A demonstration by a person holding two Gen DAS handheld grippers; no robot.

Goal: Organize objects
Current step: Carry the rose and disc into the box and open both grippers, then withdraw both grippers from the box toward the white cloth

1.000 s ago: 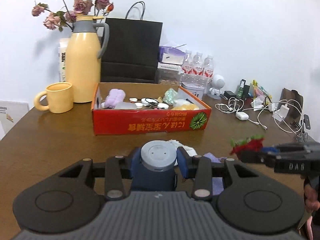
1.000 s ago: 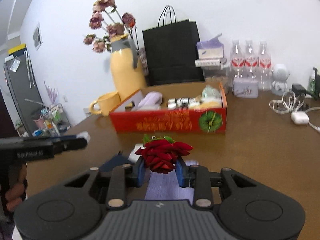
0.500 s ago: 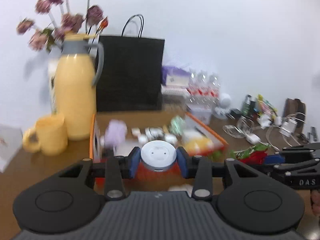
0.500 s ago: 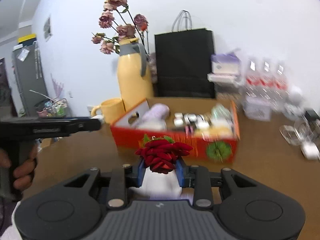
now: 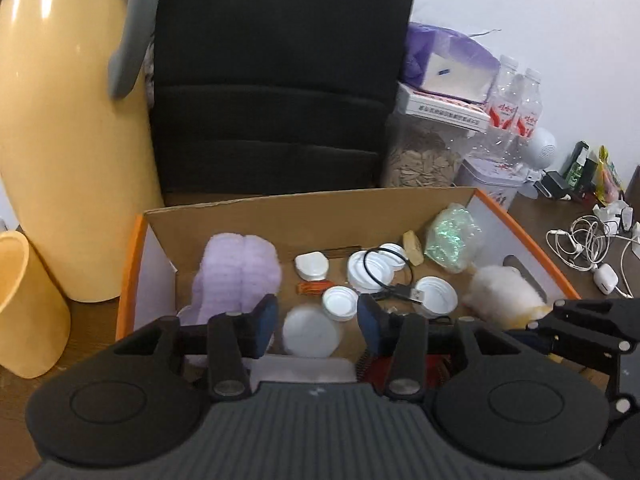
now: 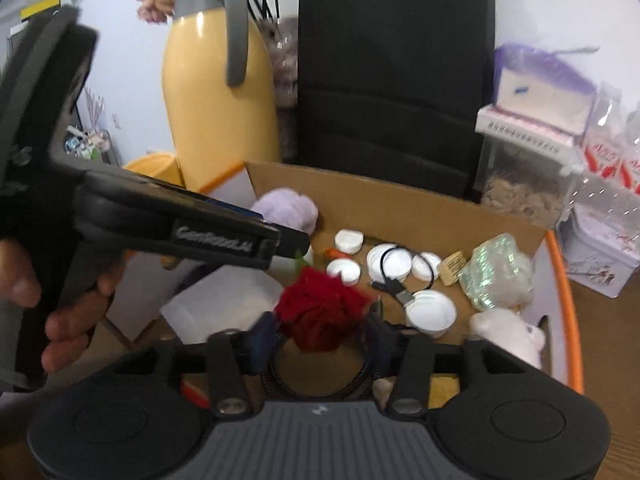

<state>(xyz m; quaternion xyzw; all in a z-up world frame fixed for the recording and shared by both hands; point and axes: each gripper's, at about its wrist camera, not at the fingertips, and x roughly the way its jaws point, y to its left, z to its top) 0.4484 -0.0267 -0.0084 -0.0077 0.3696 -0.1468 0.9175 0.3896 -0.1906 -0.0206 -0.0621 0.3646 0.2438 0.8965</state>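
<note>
Both grippers hover over the orange-rimmed cardboard box (image 5: 280, 208). My left gripper (image 5: 316, 322) is open; the white-lidded round container (image 5: 311, 337) lies blurred in the box between and below its fingers. My right gripper (image 6: 322, 330) stands over the box (image 6: 400, 204), with the red fabric rose (image 6: 320, 308) between its blue pads; the frame is blurred, so I cannot tell if the pads still press it. The left gripper's body (image 6: 180, 224) crosses the right wrist view.
The box holds a lilac plush (image 5: 236, 276), white lids (image 5: 368, 268), a black cable (image 5: 388, 280), an iridescent packet (image 5: 452, 240) and a white plush (image 5: 500, 292). A yellow jug (image 5: 68, 140), yellow mug (image 5: 24, 304), black bag (image 5: 276, 72), bottles (image 5: 516, 108) and cables (image 5: 588, 240) surround it.
Both grippers have moved forward from the table front to over the box. My left gripper has opened and dropped the white-lidded container into the box. The rose has come along in the right.
</note>
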